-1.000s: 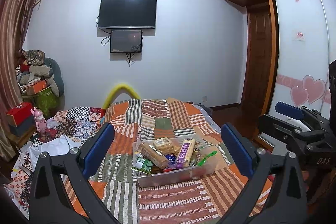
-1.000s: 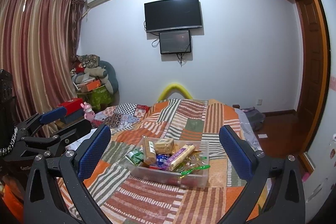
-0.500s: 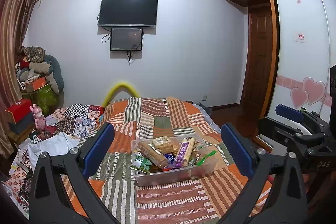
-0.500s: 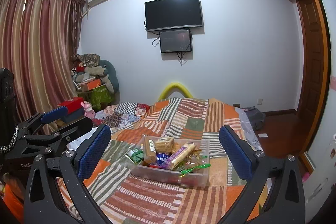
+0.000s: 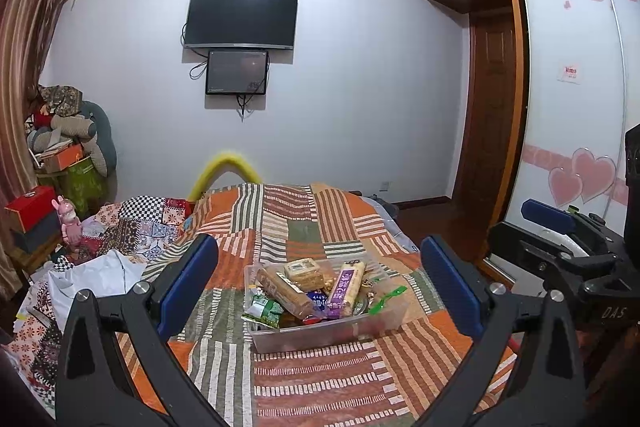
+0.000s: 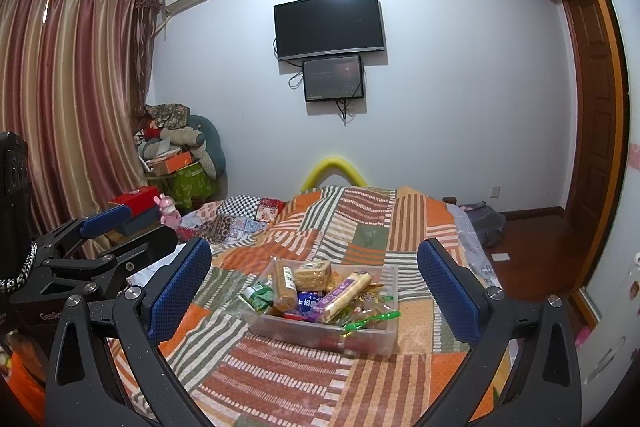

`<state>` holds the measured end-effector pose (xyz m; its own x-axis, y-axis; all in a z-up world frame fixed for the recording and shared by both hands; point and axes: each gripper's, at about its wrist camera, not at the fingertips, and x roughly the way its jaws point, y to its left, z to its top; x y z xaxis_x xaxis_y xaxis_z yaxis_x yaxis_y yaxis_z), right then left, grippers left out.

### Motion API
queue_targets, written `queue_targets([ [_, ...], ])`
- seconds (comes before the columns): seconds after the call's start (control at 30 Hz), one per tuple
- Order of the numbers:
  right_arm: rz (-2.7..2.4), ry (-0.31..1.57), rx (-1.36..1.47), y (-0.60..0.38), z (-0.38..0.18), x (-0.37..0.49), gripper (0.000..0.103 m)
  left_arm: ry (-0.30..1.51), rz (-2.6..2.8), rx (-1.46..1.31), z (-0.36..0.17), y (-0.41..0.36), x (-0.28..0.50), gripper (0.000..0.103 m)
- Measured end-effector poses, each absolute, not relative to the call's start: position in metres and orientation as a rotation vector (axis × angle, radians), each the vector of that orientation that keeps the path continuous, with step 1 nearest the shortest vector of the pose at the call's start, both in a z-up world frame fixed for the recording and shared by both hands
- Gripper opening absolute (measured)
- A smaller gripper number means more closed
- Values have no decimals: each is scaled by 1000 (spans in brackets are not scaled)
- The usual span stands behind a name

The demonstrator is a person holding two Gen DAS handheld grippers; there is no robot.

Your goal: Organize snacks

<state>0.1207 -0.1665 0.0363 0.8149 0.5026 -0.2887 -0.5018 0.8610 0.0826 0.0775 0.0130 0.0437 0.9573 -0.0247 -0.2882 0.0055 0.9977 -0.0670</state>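
Bedroom, patchwork-quilted bed (image 5: 320, 379) as work surface. Nearest: left hand-held gripper (image 5: 320, 291) and right hand-held gripper (image 6: 316, 287), both with jaws spread wide, holding nothing, raised short of the goods. Mid-bed: clear plastic tub (image 6: 352, 341) heaped with loose snacks, including a purple-wrapped bar (image 6: 344, 295), tan biscuit pack (image 6: 314, 273), green pouch (image 5: 262, 311). Judged light, crinkly, crushable; grip packets across the narrow middle. Beyond: wall-mounted television (image 5: 242, 18).
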Motion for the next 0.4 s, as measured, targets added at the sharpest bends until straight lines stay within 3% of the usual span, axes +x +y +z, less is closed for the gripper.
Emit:
queue_targets([
  [0.4, 531, 315, 7, -168, 36, 120, 103, 300, -25, -73, 43, 11, 78, 103],
])
